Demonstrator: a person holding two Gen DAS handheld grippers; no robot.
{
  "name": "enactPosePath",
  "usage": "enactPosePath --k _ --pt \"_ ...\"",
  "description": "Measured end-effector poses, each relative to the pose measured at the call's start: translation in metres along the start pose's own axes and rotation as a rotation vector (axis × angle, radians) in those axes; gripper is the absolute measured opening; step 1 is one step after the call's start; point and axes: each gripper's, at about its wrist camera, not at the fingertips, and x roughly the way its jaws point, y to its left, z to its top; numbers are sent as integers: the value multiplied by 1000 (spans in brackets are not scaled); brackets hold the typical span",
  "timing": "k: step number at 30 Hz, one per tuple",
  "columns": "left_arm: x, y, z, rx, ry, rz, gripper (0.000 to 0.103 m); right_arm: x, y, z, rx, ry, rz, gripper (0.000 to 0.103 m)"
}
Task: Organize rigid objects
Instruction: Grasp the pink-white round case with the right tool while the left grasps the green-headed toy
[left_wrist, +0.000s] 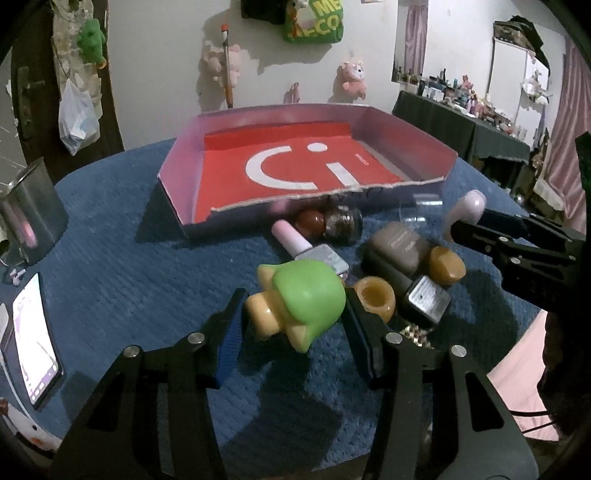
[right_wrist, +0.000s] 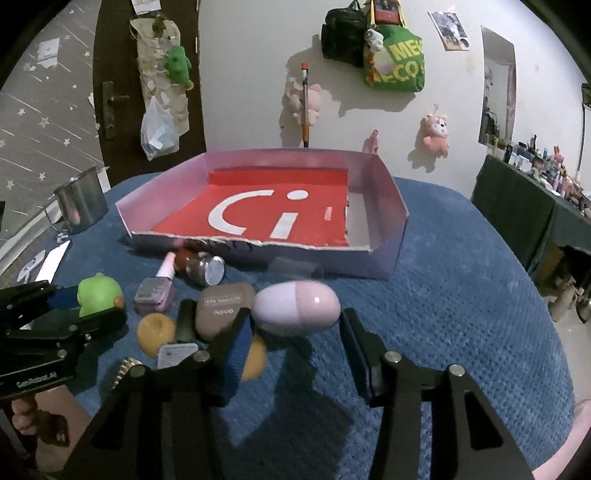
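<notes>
A pile of small items lies on the blue cloth in front of a shallow pink box (left_wrist: 177, 162) with a red floor (right_wrist: 258, 206). My left gripper (left_wrist: 293, 325) is open around a green and yellow toy figure (left_wrist: 306, 295), fingers on either side. My right gripper (right_wrist: 299, 332) is open around a pink and lilac egg-shaped case (right_wrist: 295, 308), also seen in the left wrist view (left_wrist: 467, 208). Between them lie a nail polish bottle (left_wrist: 310, 247), a grey compact (left_wrist: 397, 247), a glitter jar (left_wrist: 340, 221) and a yellow cup-shaped piece (left_wrist: 375, 299).
A metal mug (right_wrist: 81, 203) stands at the left of the cloth. A phone (left_wrist: 35, 339) lies at the left edge. A dark table with many bottles (left_wrist: 461, 125) stands at the far right. Blue cloth lies to the right of the pile.
</notes>
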Motion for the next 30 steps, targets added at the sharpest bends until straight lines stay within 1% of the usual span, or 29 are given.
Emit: enactPosePath --k 2,3,4,5,6,9,10,11,12,13,15,17,18,19,20,21,22,24,26,28,30 --pt "-1 2 5 2 -13 3 48 -2 1 4 5 -6 16 50" --pt "-2 2 8 4 -20 7 48 -3 1 7 2 -11 19 45" --pt "-2 3 11 7 -27 11 48 -5 2 10 -4 -21 21 36" --pt "-2 3 13 8 -34 13 48 -6 3 12 -10 -29 24 13" --pt "-2 4 17 9 -41 12 48 -7 4 14 -14 -34 19 10" --pt "1 5 19 4 -40 18 49 1 4 21 -26 1 -4 10" --pt "2 6 19 0 -39 12 49 6 3 20 -18 15 1 14" --pt "2 7 18 -5 -35 6 49 10 1 17 -3 29 9 23" --pt "3 8 16 -8 -30 2 49 15 -1 14 9 46 21 36" --pt "6 8 15 -10 -23 1 49 19 -3 9 15 55 12 41" --pt "10 9 13 -11 -6 5 49 18 -3 3 2 34 -36 51" --pt "15 11 10 -20 7 7 49 18 -9 2 21 39 -43 56" --pt "16 11 9 -24 10 5 49 17 -13 2 39 45 -42 56" --pt "17 12 8 -29 15 5 49 15 -16 1 43 44 -54 56" --pt "18 13 6 -32 18 5 49 14 -19 -1 33 39 -89 58" --pt "20 14 5 -35 23 5 49 13 -21 -4 26 36 -109 65" --pt "20 15 4 -41 20 0 49 11 -26 -6 35 31 -104 66" --pt "20 16 3 -49 21 -2 49 12 -32 -8 80 43 -66 67" --pt "19 18 2 -53 21 15 49 16 -27 -10 71 52 -61 67" --pt "22 20 -1 -59 38 29 49 24 -22 -13 63 77 -46 63" --pt "25 24 -6 -71 61 30 49 27 -22 -16 85 69 -37 62"
